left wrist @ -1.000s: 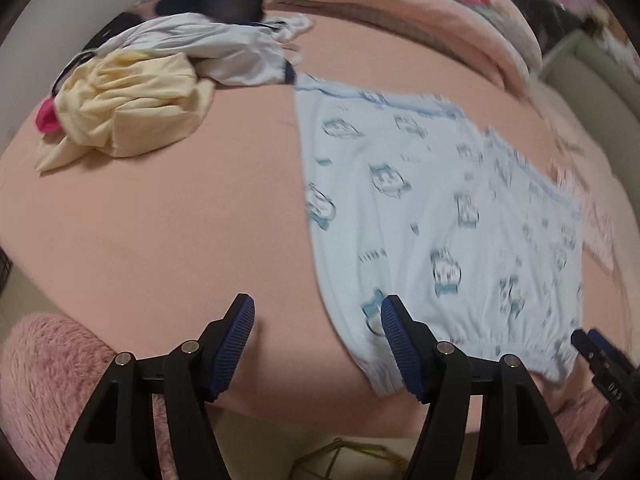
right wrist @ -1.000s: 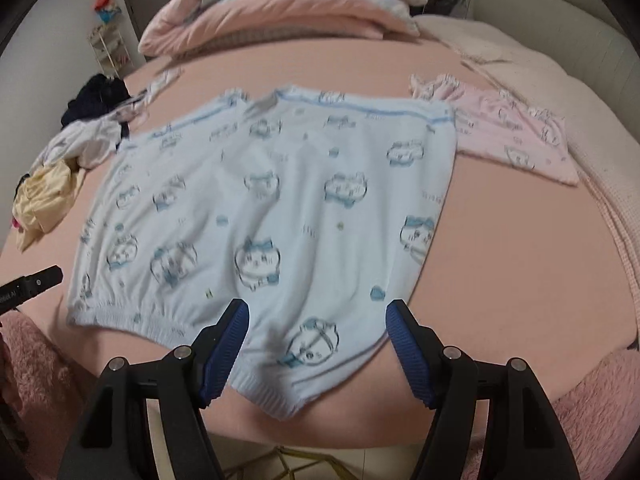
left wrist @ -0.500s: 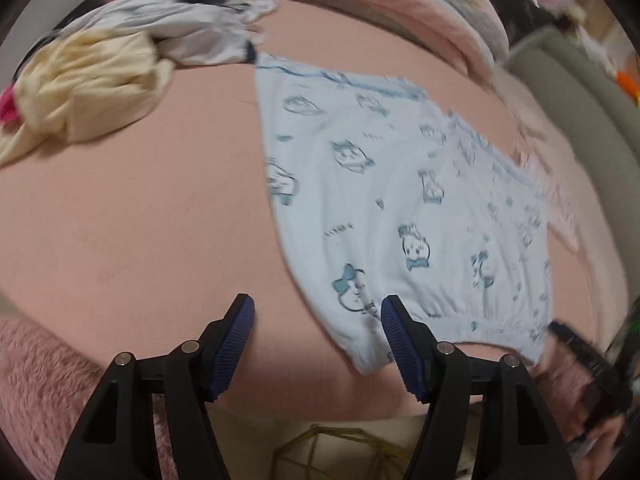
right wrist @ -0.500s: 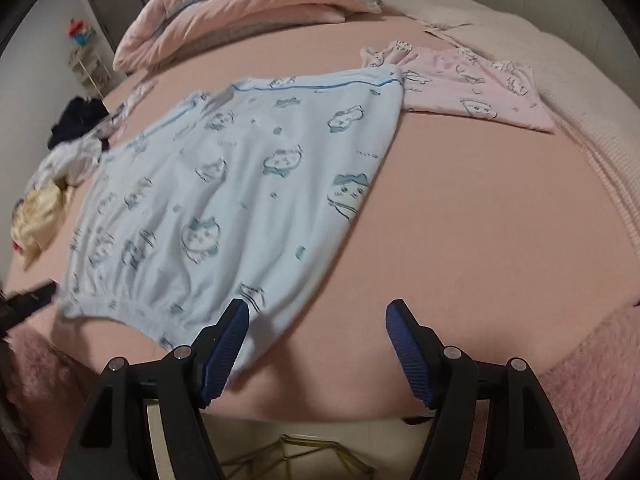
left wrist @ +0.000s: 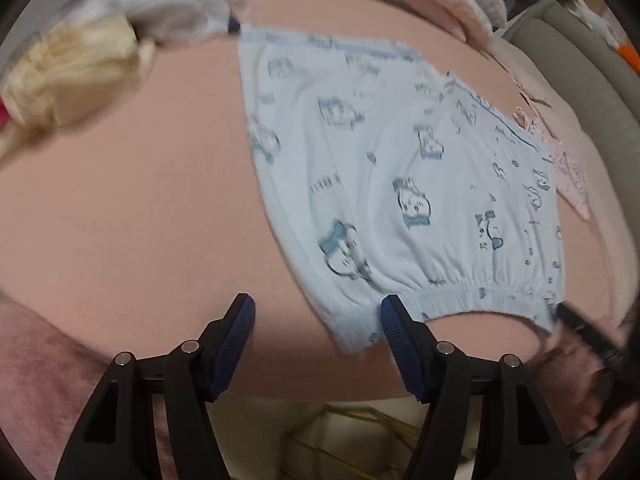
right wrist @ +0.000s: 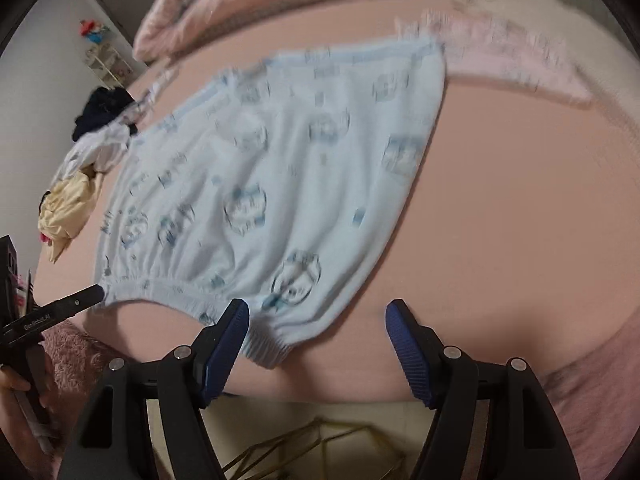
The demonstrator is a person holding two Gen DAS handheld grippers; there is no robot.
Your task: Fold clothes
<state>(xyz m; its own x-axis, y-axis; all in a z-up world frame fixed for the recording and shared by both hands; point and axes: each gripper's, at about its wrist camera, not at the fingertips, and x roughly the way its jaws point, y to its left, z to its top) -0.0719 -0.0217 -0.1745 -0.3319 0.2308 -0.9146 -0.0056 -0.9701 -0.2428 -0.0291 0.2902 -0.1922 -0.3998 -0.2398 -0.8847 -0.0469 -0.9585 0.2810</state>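
A light blue cotton garment printed with small cartoon faces [left wrist: 384, 184] lies spread flat on the bed's peach-pink sheet [left wrist: 132, 208], its gathered elastic hem [left wrist: 472, 292] running along the near edge of the bed. The left gripper [left wrist: 318, 340] hangs over the hem's left corner and the right gripper [right wrist: 316, 340] over the right corner; both stand with jaws wide apart and grip nothing, though each has one blue pad close by the cloth. The step in hand looks like taking the two hem corners, so it would go best if each gripper came down with one pad under and one pad over the thick elastic band, biting both layers right at the corner, and if both hands closed together so the hem lifts evenly without skewing. Motion blur smears much of both views, so whether the pads already touch the cloth cannot be told. The far end of the garment is soft and its shape there is hard to make out. A pink printed garment [right wrist: 516, 64] beyond it and the heap of yellow, white and dark clothes [right wrist: 80, 168] at the left are too blurred to identify.
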